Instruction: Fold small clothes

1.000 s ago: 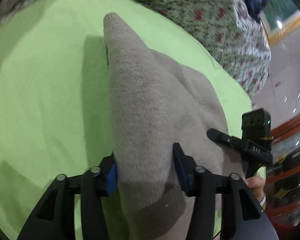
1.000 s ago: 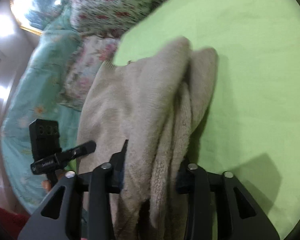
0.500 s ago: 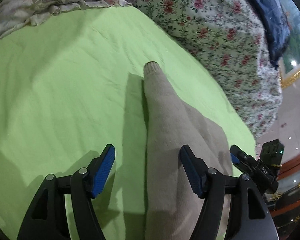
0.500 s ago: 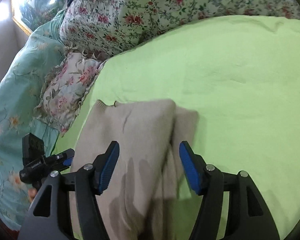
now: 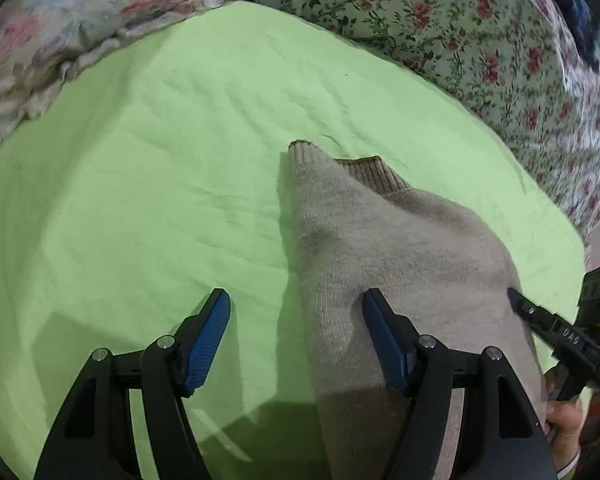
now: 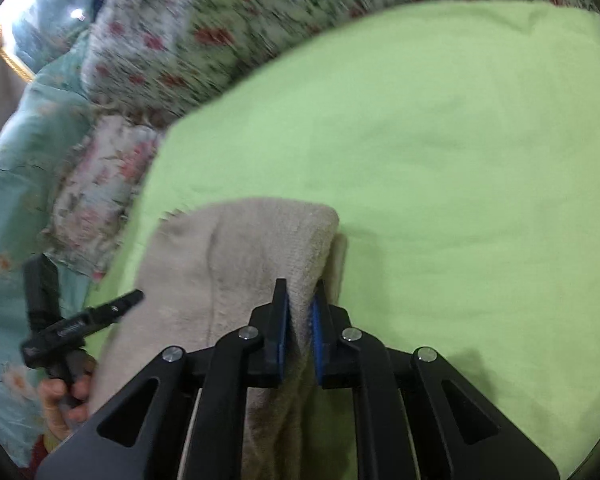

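Observation:
A beige knit sweater (image 5: 400,248) lies folded lengthwise on the green sheet (image 5: 160,160), its ribbed cuff end pointing away. My left gripper (image 5: 298,320) stands open over the sweater's left edge. One blue pad (image 5: 214,332) hangs above the sheet and the other above the knit, neither pressing. In the right wrist view the sweater (image 6: 240,256) fills the lower left. My right gripper (image 6: 300,312) is shut on its right folded edge, with the knit pinched between the pads.
A floral quilt (image 5: 480,32) and a floral pillow (image 5: 60,28) border the sheet at the far side. A teal blanket (image 6: 16,184) lies at the left in the right wrist view. Each view shows the other gripper in a person's hand (image 6: 64,396) at the sweater's side.
My left gripper let go of the sweater, opened and drew back. My right gripper opened, then shut on the folded edge. Both views tilted up to show more of the bed.

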{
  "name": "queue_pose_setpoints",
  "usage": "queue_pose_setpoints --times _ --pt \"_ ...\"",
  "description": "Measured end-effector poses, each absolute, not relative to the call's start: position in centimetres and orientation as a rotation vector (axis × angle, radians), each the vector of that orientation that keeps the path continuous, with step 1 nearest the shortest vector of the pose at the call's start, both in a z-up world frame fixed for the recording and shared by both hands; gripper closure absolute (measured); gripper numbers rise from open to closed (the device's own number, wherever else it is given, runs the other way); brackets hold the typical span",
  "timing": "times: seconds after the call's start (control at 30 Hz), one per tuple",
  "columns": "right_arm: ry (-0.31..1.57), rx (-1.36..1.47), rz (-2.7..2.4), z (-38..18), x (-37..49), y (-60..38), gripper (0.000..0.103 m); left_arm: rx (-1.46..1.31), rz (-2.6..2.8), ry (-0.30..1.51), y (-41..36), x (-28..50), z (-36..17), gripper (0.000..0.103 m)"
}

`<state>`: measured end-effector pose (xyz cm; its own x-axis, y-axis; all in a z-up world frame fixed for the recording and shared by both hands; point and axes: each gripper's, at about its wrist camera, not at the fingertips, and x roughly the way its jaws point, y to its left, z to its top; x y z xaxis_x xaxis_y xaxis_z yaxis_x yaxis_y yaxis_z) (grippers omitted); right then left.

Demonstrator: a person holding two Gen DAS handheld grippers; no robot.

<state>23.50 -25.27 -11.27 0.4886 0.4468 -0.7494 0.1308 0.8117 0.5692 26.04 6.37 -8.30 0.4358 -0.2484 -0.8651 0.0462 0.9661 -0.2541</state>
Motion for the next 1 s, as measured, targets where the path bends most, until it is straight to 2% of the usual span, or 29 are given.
queue_pose_setpoints --times 0.13,0.3,0.33,0.37,0.43,0.47,0.67,0.9,0.93,0.97,1.0 --pt "1.02 0.576 0.183 -9.6 23.0 -25.0 0.092 -0.132 -0.187 1.082 5.9 24.5 -6.3 0.033" --pt "1.054 0.659 0.235 -8.5 21.5 -25.8 0.084 -0.167 -0.26 1.043 6.8 19.4 -4.2 0.035" --pt "1.045 0.657 0.247 -7.8 20.6 -25.9 0.079 -0.161 -0.288 1.02 7.0 17.2 -3.7 0.035" --pt "1.034 0.654 0.255 -7.0 19.5 -25.9 0.067 -0.155 -0.3 0.999 7.2 15.6 -3.4 0.035" --pt "0.999 0.636 0.285 -5.4 16.6 -25.7 0.053 -0.148 -0.305 0.937 7.2 11.9 -2.7 0.034" --pt "0.984 0.623 0.299 -4.7 14.8 -25.5 0.051 -0.153 -0.313 0.909 7.4 9.5 -2.6 0.034" --pt "1.008 0.628 0.336 -4.6 6.9 -24.6 0.051 -0.1 -0.331 0.915 6.9 0.1 -5.3 0.032" --pt "1.075 0.557 0.372 -6.5 5.2 -21.3 0.051 -0.028 -0.26 0.916 5.2 -0.8 -7.7 0.032" --pt "1.078 0.553 0.382 -6.7 5.3 -20.9 0.054 -0.037 -0.267 0.912 5.2 -0.5 -7.8 0.032" --pt "1.077 0.538 0.384 -6.8 5.5 -20.3 0.071 -0.035 -0.256 0.907 5.0 -0.2 -7.9 0.032" --pt "1.076 0.533 0.378 -6.9 5.6 -20.1 0.081 -0.031 -0.24 0.903 5.0 0.1 -8.0 0.033"
